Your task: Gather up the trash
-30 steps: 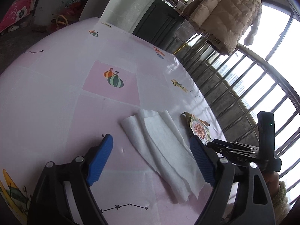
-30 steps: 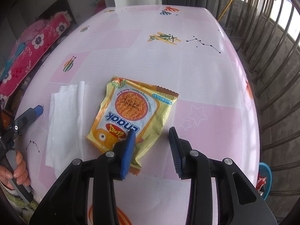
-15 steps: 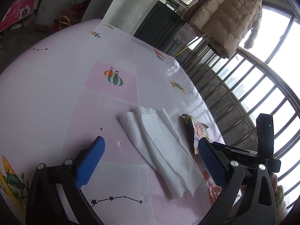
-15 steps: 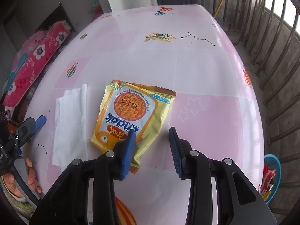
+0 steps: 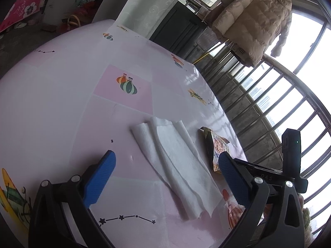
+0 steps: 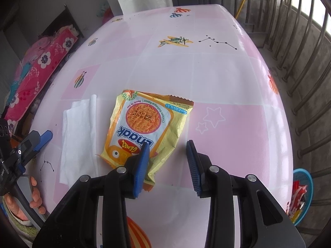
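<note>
My left claw (image 5: pixel 166 174) is wide open, with nothing in it. The white tissue (image 5: pixel 175 165) lies flat on the pink desk (image 5: pixel 62 103), right between its fingers. My right claw (image 6: pixel 167 165) is partly open and holds nothing. The yellow snack bag (image 6: pixel 144 124) lies just ahead, its corner by the left finger.

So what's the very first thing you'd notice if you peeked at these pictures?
Probably the bright yellow snack noodle packet, lying flat in the middle of the pink cartoon-print tablecloth, with the right claw open just above its near corner. Right beside it lies a crumpled white paper tissue, and the left claw hangs wide open over that. A puffy beige jacket hangs by the window bars.
</note>
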